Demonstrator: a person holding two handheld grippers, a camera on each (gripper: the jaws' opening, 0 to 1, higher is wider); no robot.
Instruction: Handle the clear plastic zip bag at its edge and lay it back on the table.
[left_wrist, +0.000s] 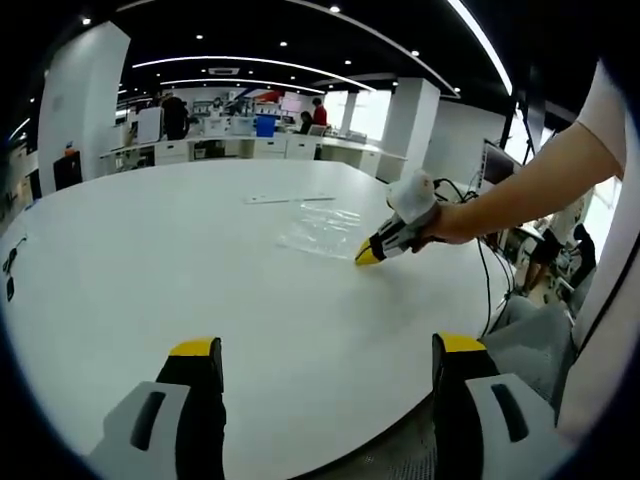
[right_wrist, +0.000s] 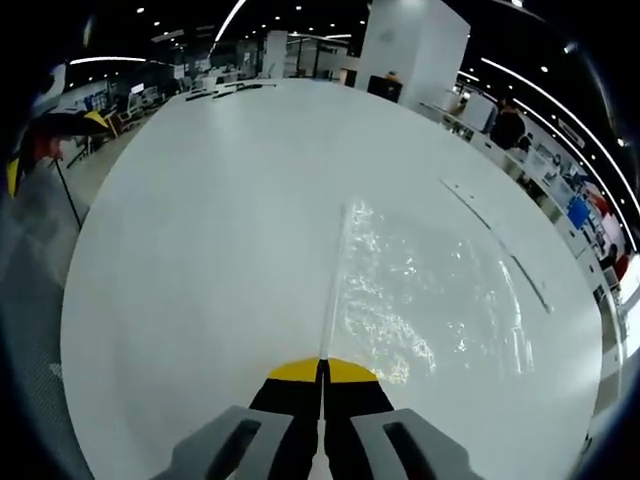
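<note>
White laminate spreads across a broad round table (left_wrist: 200, 260) in an open-plan office, under black ceilings striped with curved light strips and dotted with spotlights. Seen in the left gripper view, beyond the far left edge of the table stands a white column (left_wrist: 80, 100), with desks and a few people (left_wrist: 175, 115) at work behind them; a blue bin (left_wrist: 265, 125) sits among the desks.

Ahead of the left gripper (left_wrist: 325, 350), whose yellow-tipped jaws stand wide apart over bare tabletop with nothing between them, the clear plastic zip bag (left_wrist: 322, 230) lies flat on the table, well out in front and slightly to the right. A thin pale strip (left_wrist: 290, 199) rests on the table just beyond the bag. To the right, a person's bare arm (left_wrist: 530, 190) reaches in, holding the right gripper (left_wrist: 366, 256) with its tip down at the bag's near edge.

Looking along the right gripper (right_wrist: 322, 372), its jaws are pressed together, clamped on the bag's (right_wrist: 430, 300) straight edge (the crinkled film fans out ahead and to the right of the jaws, lying on the tabletop (right_wrist: 200, 250)). Another white column (right_wrist: 415, 45) rises past the table's far side.
</note>
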